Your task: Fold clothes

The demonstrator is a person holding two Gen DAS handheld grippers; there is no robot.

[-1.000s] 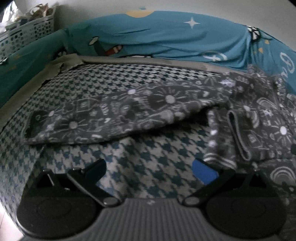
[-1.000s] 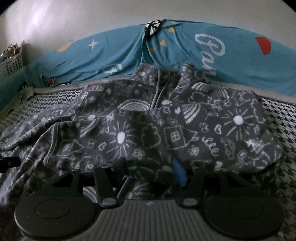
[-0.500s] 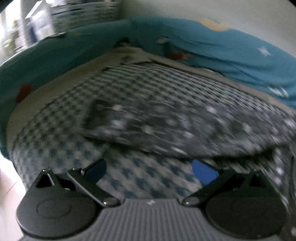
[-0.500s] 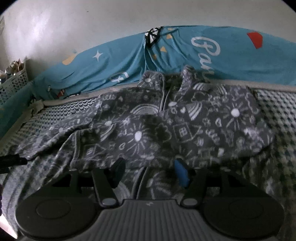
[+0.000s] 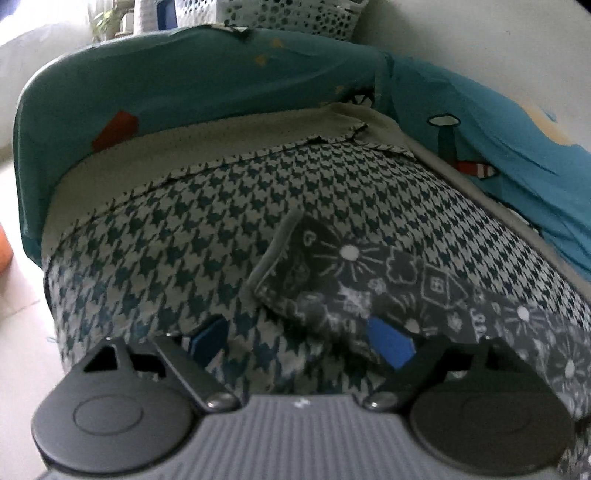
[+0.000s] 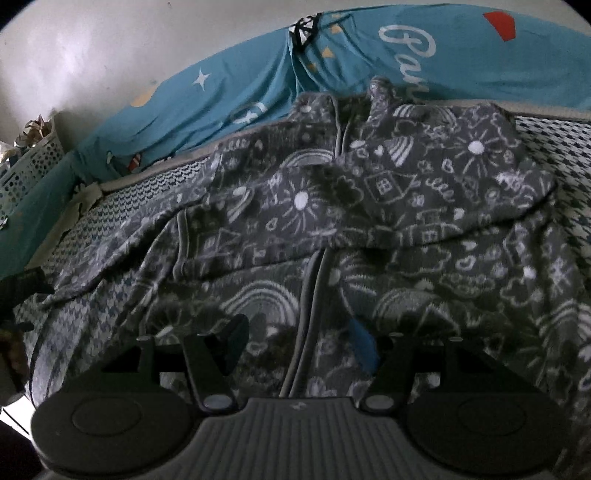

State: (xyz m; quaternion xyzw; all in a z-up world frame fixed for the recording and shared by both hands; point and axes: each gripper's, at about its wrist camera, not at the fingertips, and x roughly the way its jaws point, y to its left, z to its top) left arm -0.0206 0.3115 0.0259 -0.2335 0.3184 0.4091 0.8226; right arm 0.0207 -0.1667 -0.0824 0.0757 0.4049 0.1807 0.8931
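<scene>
A dark grey zip-up top [image 6: 388,192] with white doodle print lies on the bed, front up, one sleeve folded across its chest. Its other sleeve [image 5: 406,280] stretches out over the houndstooth cover, with the grey-edged cuff [image 5: 280,251] at its end. My left gripper [image 5: 299,339] is open and low over the cover; the cuff lies just ahead, and its right blue pad [image 5: 391,345] is at the sleeve's near edge. My right gripper [image 6: 299,338] is open over the lower front, astride the zip line [image 6: 312,291], with nothing pinched.
The houndstooth cover [image 5: 207,236] spans the bed, ringed by a teal padded bumper [image 5: 207,70] [image 6: 229,96]. Perforated white baskets [image 5: 295,16] stand behind the bumper. The bed's edge and pale floor [image 5: 22,332] lie at the left.
The left gripper has swung left along the sleeve to its cuff end. The right gripper has drawn back toward the hem, so more of the lower front shows.
</scene>
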